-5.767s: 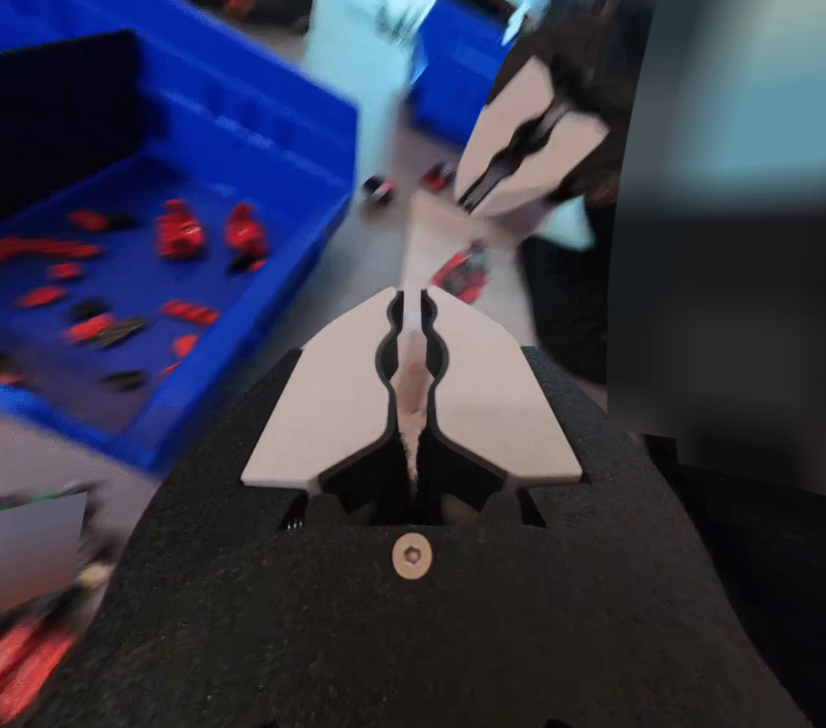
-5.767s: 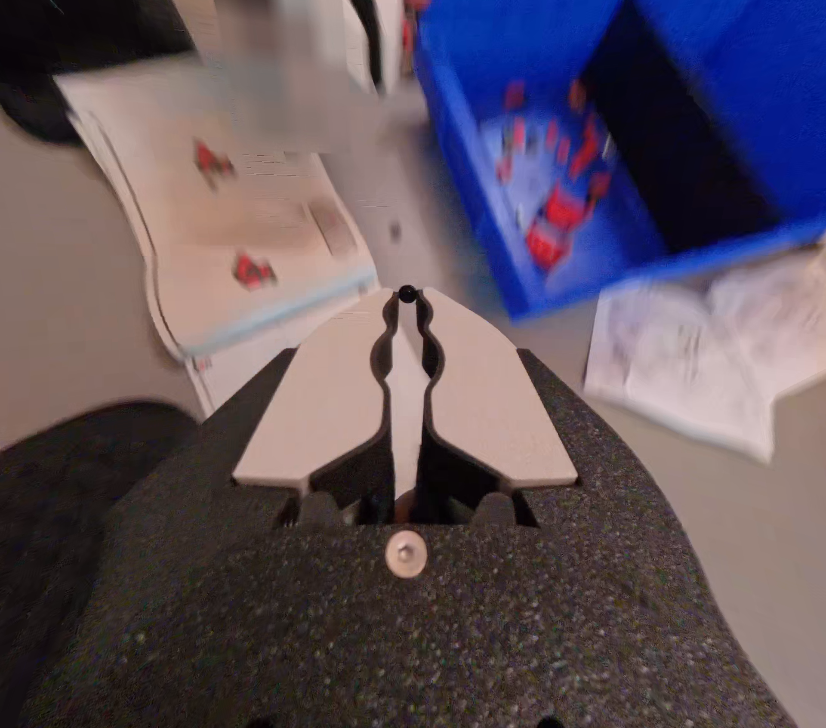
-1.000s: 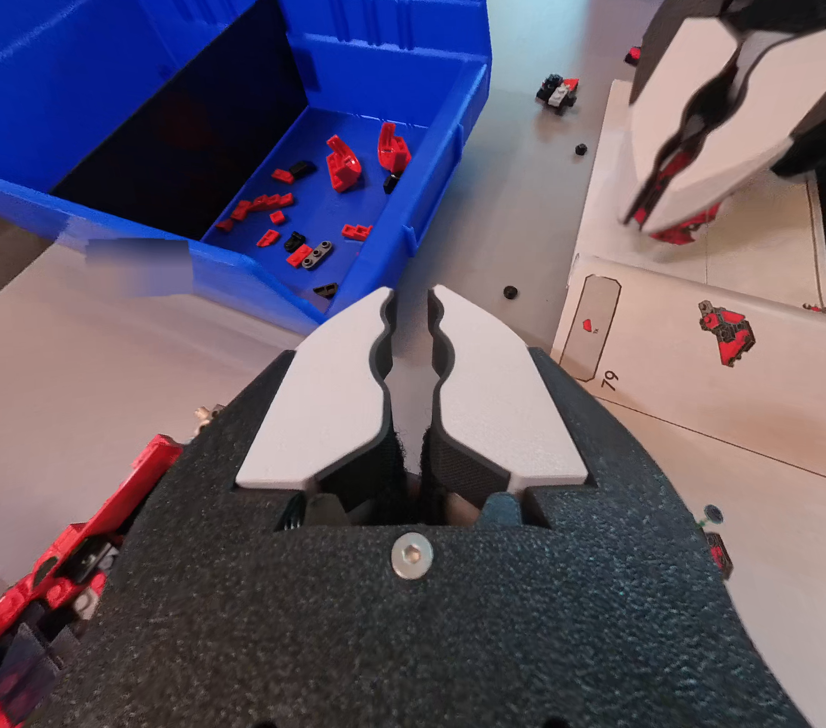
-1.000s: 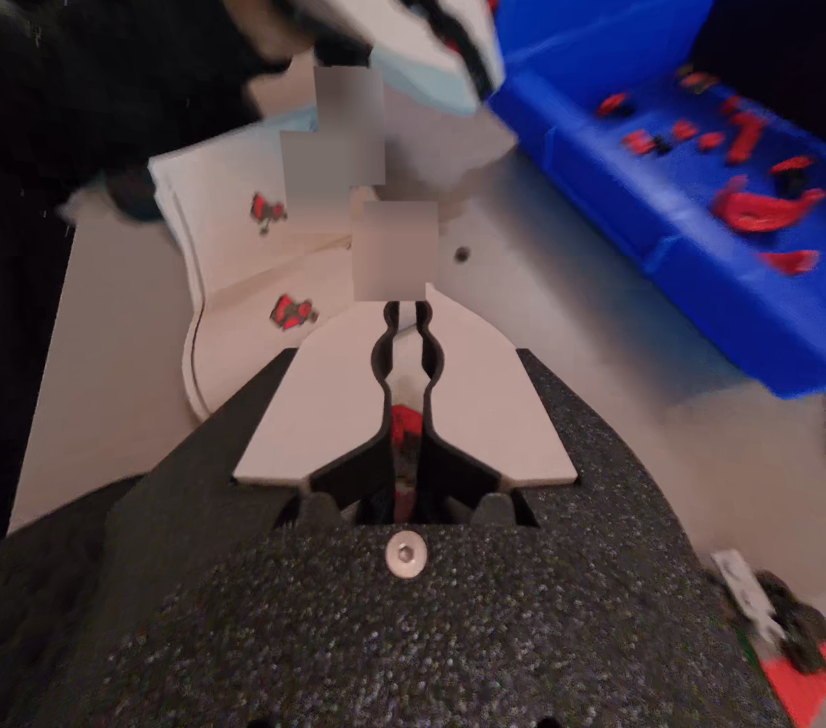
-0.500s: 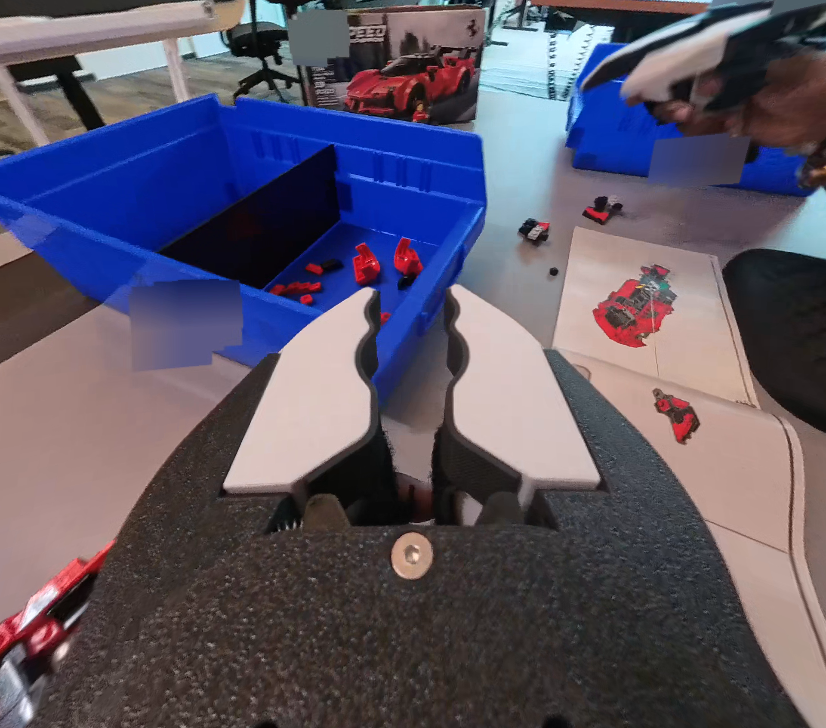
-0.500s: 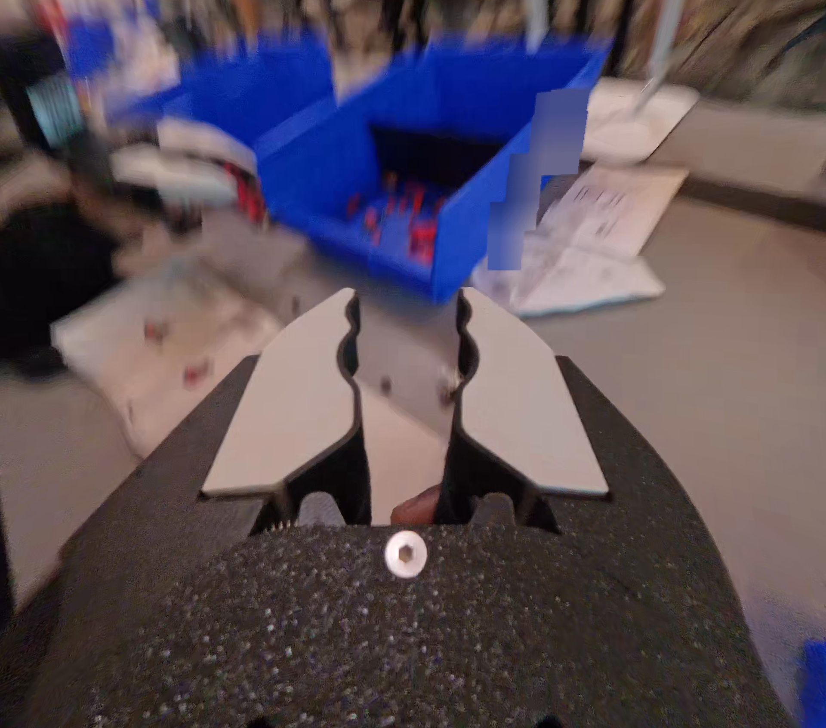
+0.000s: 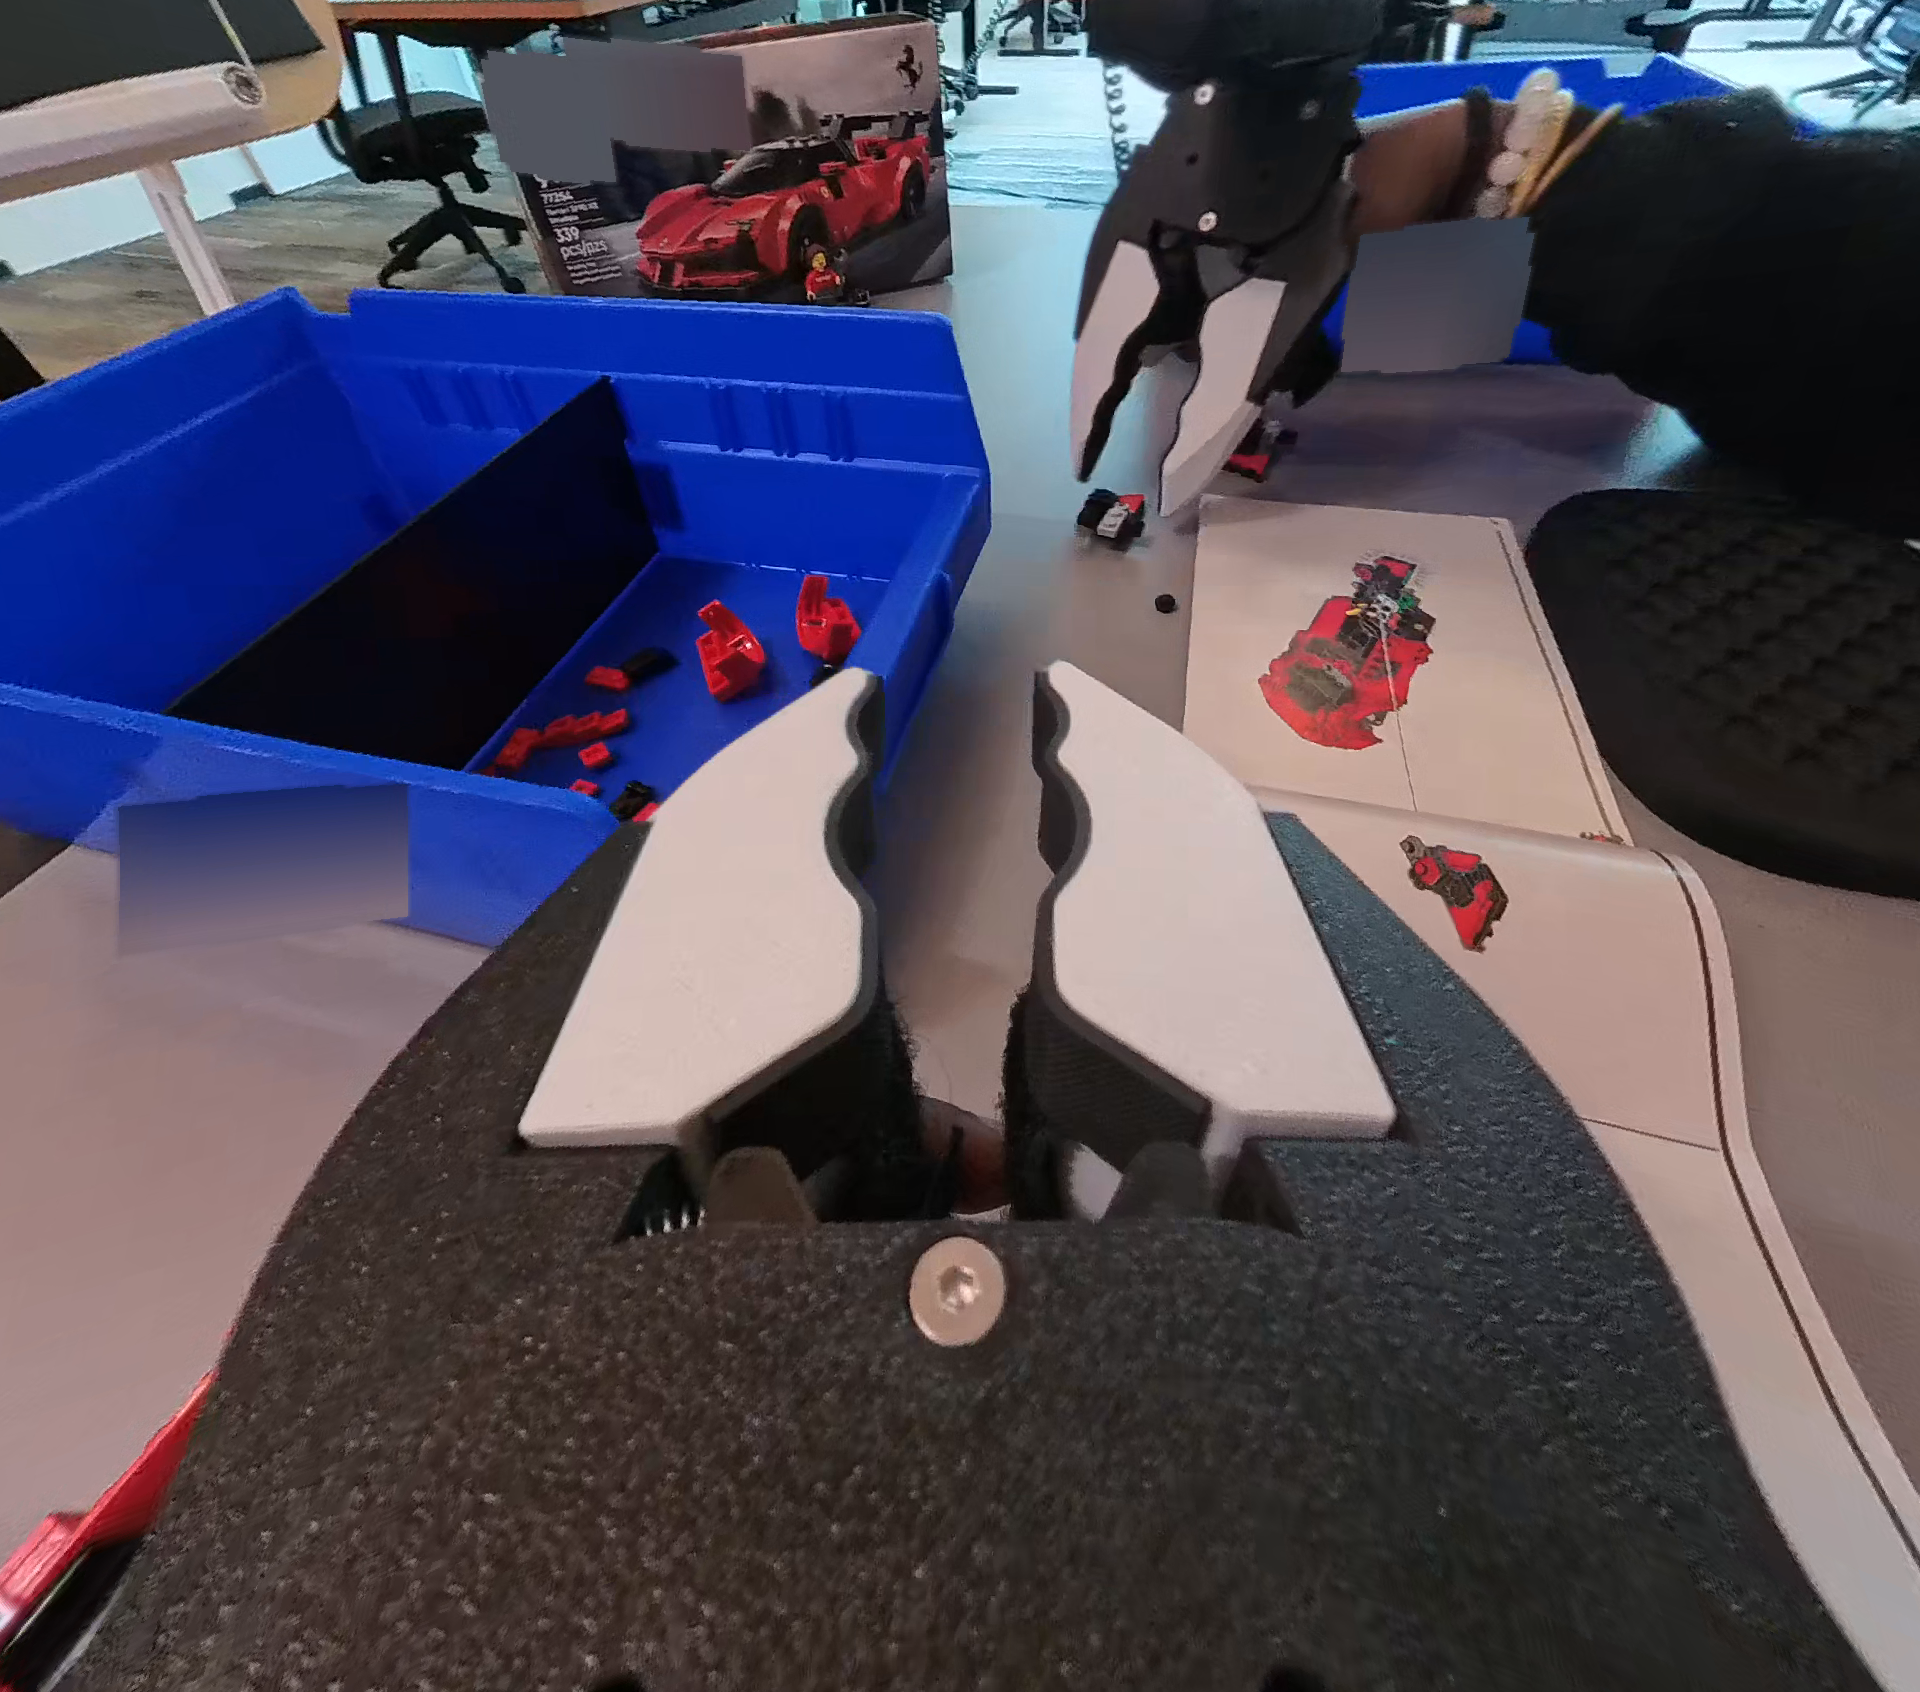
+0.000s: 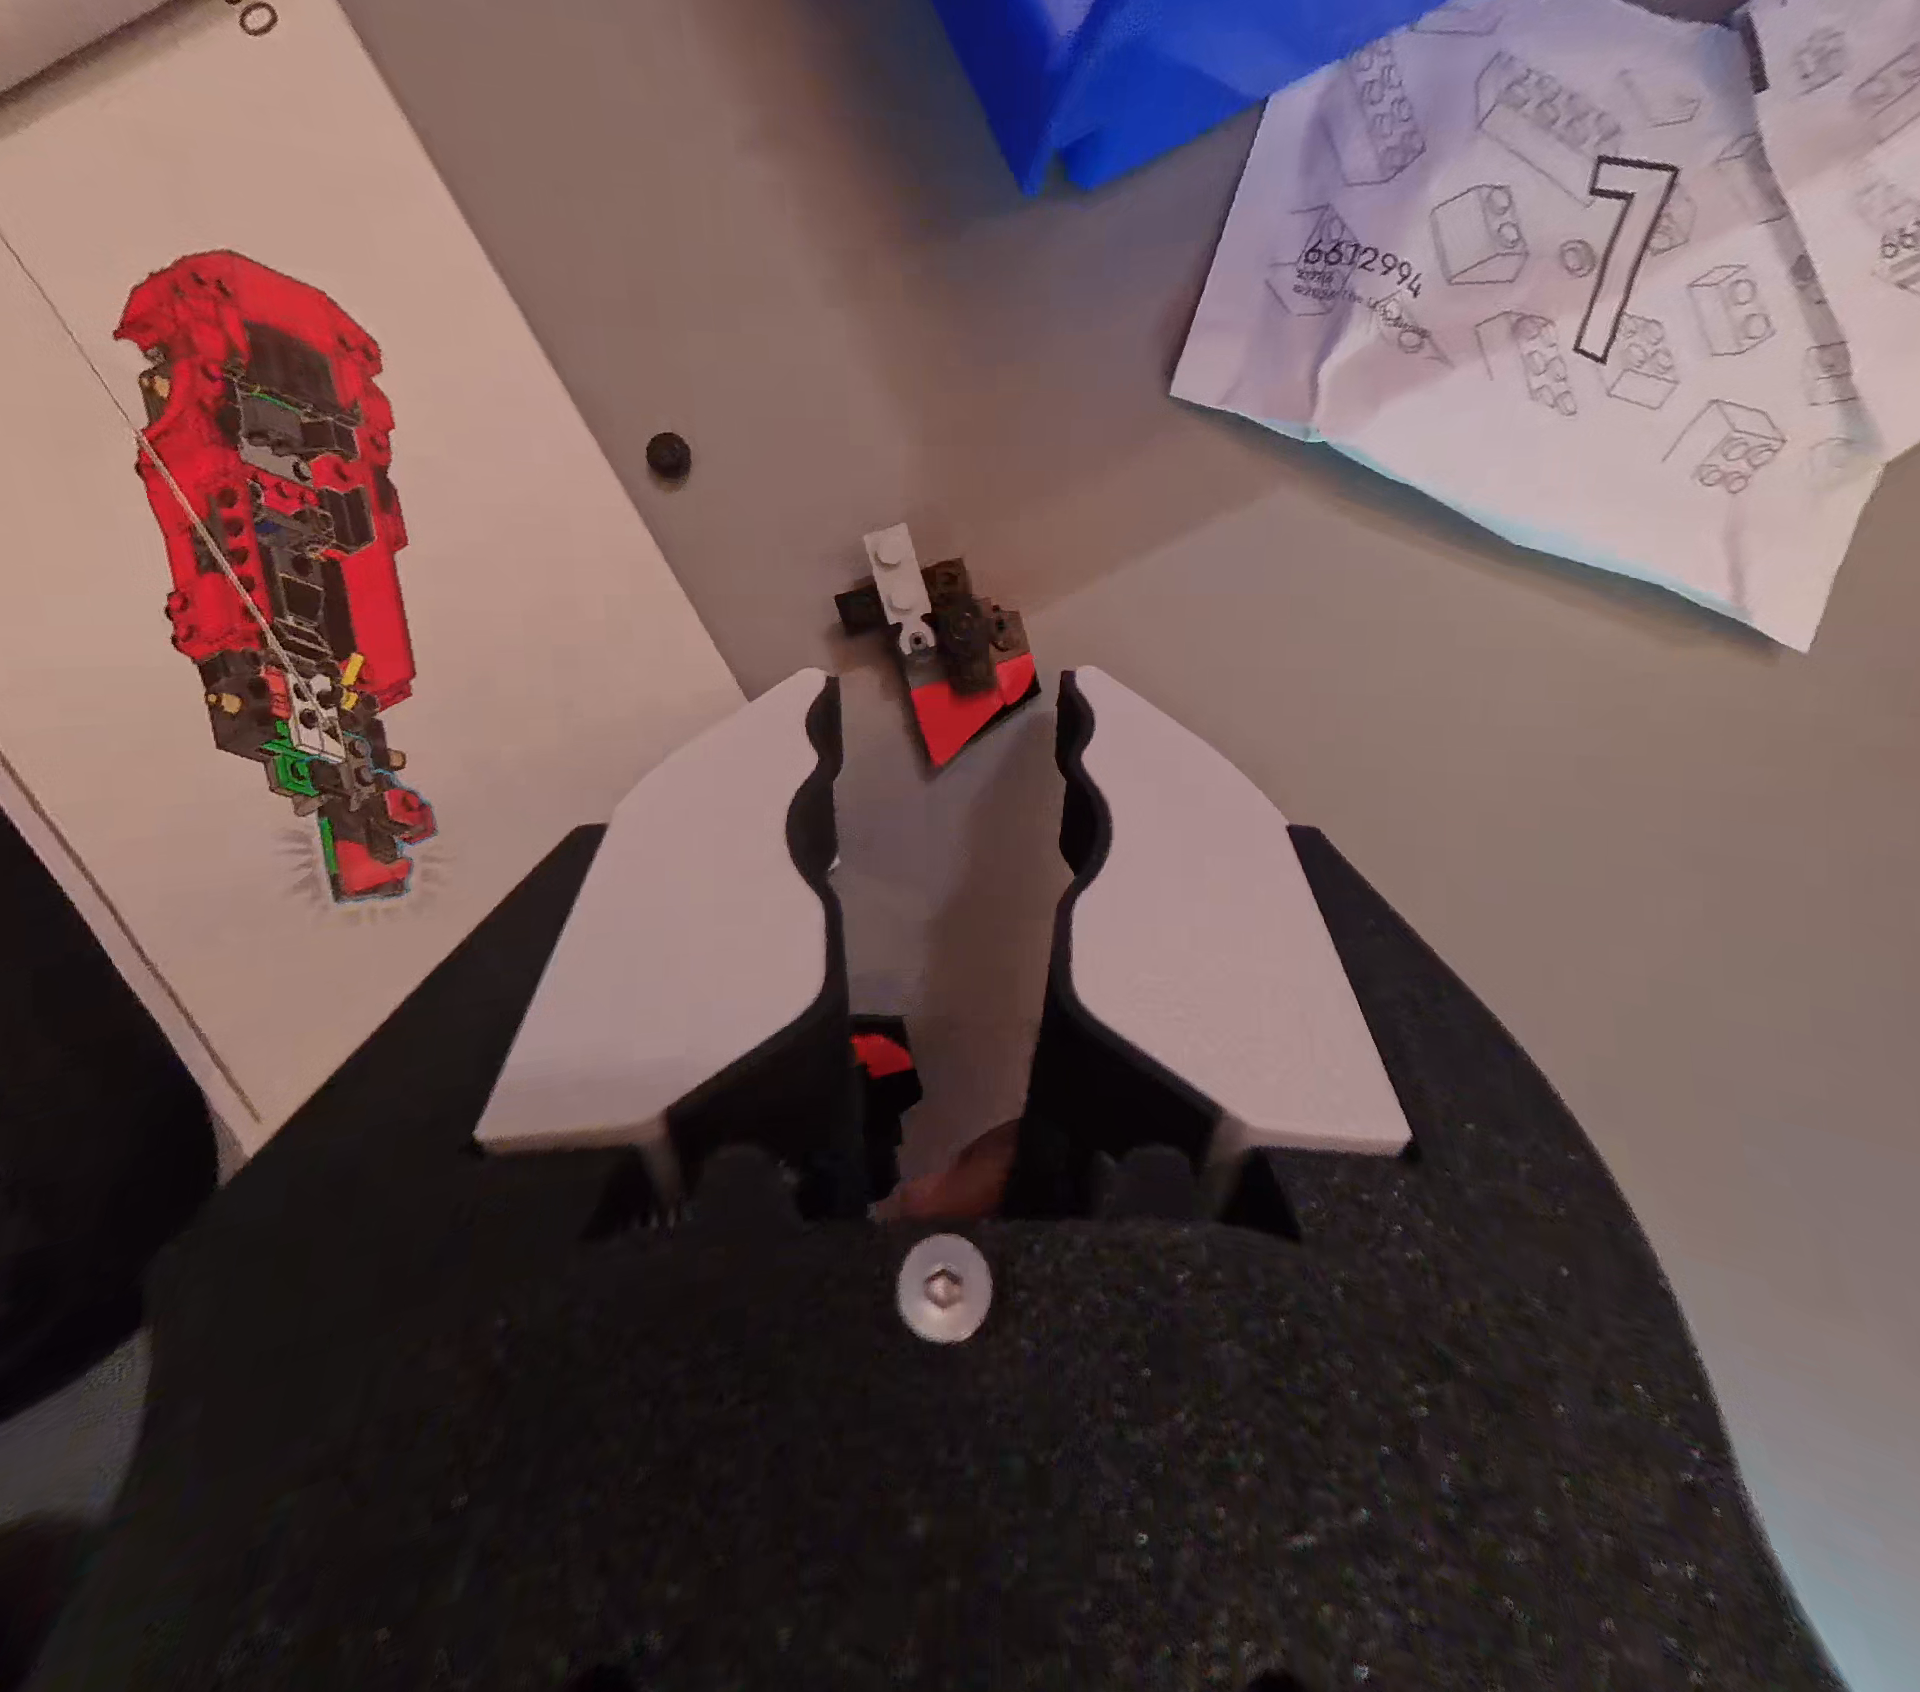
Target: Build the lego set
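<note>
While my right tongs [image 8: 943,707] hang point-down over the bench [image 8: 1351,811], their jaws stand apart with nothing between them, straddling the near red tip of a small sub-build [image 8: 940,640] of black, grey and red pieces. I hold them this way, I judge, so they can drop and close on that piece across its width. A loose black stud [image 8: 668,455] lies just beyond, near the edge of the manual [image 8: 436,354], which lies open to a drawing of the red car so I can check the step. A crumpled paper bag [image 8: 1558,312] lies to the right, beside the bin's [image 8: 1143,32] corner.

My left tongs [image 7: 951,697] are also parted and empty, held back and low over the bench, pointing past the bin's front corner. Inside the bin, right of a black divider [image 7: 436,603], the red and black parts [image 7: 665,707] are kept together, within easy reach. The set's box [image 7: 748,167] stands behind the bin. At the lower left edge of the left view a red sliver [image 7: 62,1528] shows, perhaps the main car build; I cannot tell for sure. The left tongs look to be waiting, ready to steady whatever the right brings over
</note>
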The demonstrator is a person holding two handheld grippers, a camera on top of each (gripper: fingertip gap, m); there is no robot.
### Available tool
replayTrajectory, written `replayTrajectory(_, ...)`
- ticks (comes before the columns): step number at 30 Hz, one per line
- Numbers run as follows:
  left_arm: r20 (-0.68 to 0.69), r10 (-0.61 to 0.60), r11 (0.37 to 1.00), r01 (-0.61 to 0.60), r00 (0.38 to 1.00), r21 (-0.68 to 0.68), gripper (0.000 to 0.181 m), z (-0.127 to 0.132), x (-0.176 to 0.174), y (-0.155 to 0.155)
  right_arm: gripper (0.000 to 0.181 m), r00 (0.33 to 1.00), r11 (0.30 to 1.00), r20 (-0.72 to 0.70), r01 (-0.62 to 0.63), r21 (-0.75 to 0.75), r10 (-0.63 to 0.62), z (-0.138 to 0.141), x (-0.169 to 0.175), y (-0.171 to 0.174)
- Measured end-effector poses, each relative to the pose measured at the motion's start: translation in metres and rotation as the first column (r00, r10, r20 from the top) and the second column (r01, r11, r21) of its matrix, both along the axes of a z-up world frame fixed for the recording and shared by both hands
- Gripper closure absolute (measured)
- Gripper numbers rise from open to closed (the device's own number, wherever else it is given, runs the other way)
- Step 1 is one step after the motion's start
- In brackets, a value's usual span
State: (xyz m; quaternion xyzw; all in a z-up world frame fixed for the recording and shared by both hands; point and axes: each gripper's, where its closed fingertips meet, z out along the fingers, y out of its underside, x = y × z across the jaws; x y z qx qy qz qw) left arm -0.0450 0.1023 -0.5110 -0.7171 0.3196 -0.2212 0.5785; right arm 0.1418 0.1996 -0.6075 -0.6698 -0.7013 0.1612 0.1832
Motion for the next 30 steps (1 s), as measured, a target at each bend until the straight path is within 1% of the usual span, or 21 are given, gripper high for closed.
replayTrajectory(7, -0.042, -0.03, 1.0, 0.03, 0.999, -0.002, 0.155, -0.004, 0.006, -0.003, 0.142, 0.996, 0.996, -0.004, -0.085, -0.036, 0.085, -0.006, -0.005, 0.001)
replayTrajectory(13, -0.047, -0.033, 0.999, 0.033, 0.998, -0.011, 0.155, -0.005, 0.007, -0.004, 0.147, 0.994, 0.991, -0.026, -0.108, -0.083, 0.106, -0.008, -0.009, -0.001)
replayTrajectory(14, -0.045, -0.033, 0.999, 0.033, 0.998, -0.014, 0.155, -0.006, 0.007, -0.004, 0.153, 0.995, 0.992, -0.029, -0.101, -0.075, 0.099, -0.008, -0.009, 0.002)
replayTrajectory(15, -0.044, -0.034, 0.999, 0.033, 0.998, -0.016, 0.155, -0.006, 0.007, -0.004, 0.156, 0.994, 0.992, -0.034, -0.104, -0.069, 0.102, -0.008, -0.01, 0.003)
replayTrajectory(19, -0.049, -0.027, 0.999, 0.026, 0.998, -0.02, 0.155, -0.007, 0.006, -0.003, 0.157, 0.992, 0.992, -0.042, -0.119, -0.038, 0.117, -0.008, -0.01, 0.002)
replayTrajectory(21, -0.046, -0.026, 1.0, 0.025, 0.999, -0.018, 0.155, -0.006, 0.006, -0.003, 0.157, 0.992, 0.993, -0.051, -0.119, 0.0, 0.119, -0.006, -0.011, 0.002)
replayTrajectory(23, -0.044, -0.023, 1.0, 0.023, 0.999, -0.019, 0.155, -0.006, 0.006, -0.003, 0.157, 0.99, 0.993, -0.083, -0.117, 0.027, 0.118, 0.002, -0.013, -0.001)
replayTrajectory(26, -0.047, -0.023, 0.999, 0.022, 0.999, -0.024, 0.155, -0.007, 0.006, -0.003, 0.157, 0.978, 0.991, -0.172, -0.106, 0.081, 0.118, 0.024, -0.022, -0.01)
replayTrajectory(30, -0.05, -0.023, 0.999, 0.021, 0.999, -0.034, 0.155, -0.009, 0.006, -0.002, 0.157, 0.93, 0.977, -0.319, -0.136, 0.163, 0.182, 0.062, -0.046, -0.044)
